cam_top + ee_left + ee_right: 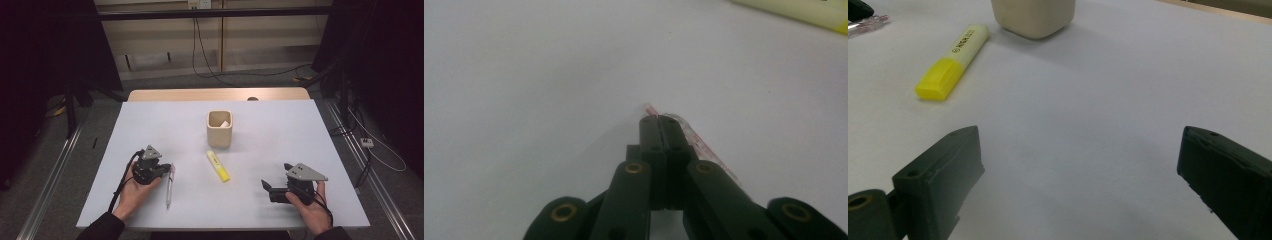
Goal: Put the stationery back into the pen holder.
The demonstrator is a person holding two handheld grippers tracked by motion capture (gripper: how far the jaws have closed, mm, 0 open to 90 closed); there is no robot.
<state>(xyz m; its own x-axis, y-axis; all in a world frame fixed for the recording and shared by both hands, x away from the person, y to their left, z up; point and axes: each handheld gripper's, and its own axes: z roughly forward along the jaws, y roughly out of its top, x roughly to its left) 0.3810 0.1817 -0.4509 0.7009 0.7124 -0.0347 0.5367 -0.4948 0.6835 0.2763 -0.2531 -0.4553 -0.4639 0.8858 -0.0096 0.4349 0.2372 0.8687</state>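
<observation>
So my left claw (162, 169) had clamped onto the pen (170, 186), lying on the desk (280, 150) near-left of the cup (219, 128). Right claw (267, 187) sat wide open, empty. Next I'd lift it and drop it in the cup, I guess.

White table (280, 150): pen (169, 187), highlighter (218, 166), cup (219, 129).

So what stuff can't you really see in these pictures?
- Pen: left gripper view, mostly hidden by the shut left gripper.
- Highlighter: left gripper view, cut off by the top edge.
- Cup: high view, the pale thing inside is too small; right gripper view cuts off its top.
</observation>
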